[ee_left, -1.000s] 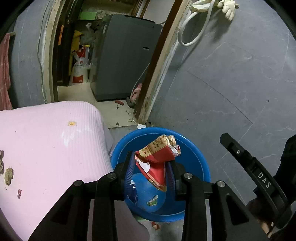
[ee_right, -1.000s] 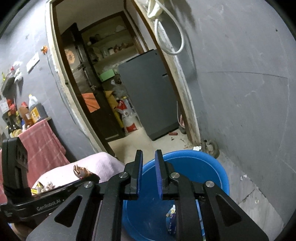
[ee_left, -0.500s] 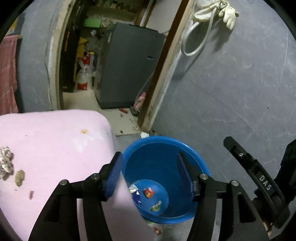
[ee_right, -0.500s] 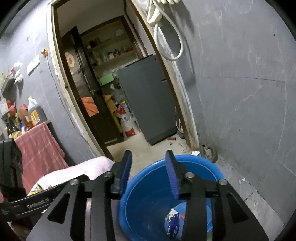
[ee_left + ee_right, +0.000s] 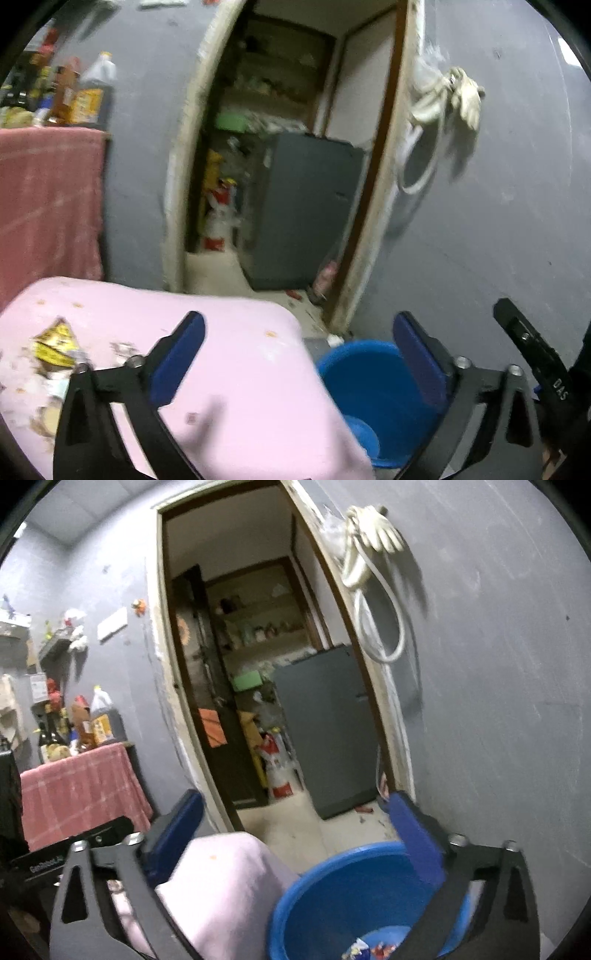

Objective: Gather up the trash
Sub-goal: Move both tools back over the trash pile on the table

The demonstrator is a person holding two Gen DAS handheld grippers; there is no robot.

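A blue plastic bucket (image 5: 365, 391) stands on the floor beside a pink-covered table (image 5: 236, 373). It also shows in the right wrist view (image 5: 347, 897), with wrappers (image 5: 369, 950) lying at its bottom. A yellow wrapper (image 5: 53, 345) and other scraps (image 5: 44, 417) lie on the pink cover at the left. My left gripper (image 5: 297, 356) is open and empty, above the table's right edge and the bucket. My right gripper (image 5: 295, 834) is open and empty, above the bucket's near side.
A doorway (image 5: 258, 664) opens ahead onto a room with a grey fridge (image 5: 303, 210). A white hose and gloves (image 5: 373, 576) hang on the grey wall at right. A red-cloth table (image 5: 48, 199) with bottles (image 5: 79, 723) stands at left.
The red snack wrapper left my left gripper and fell into the bucket. Both grippers opened wide. Both views have tilted up and back, away from the bucket.
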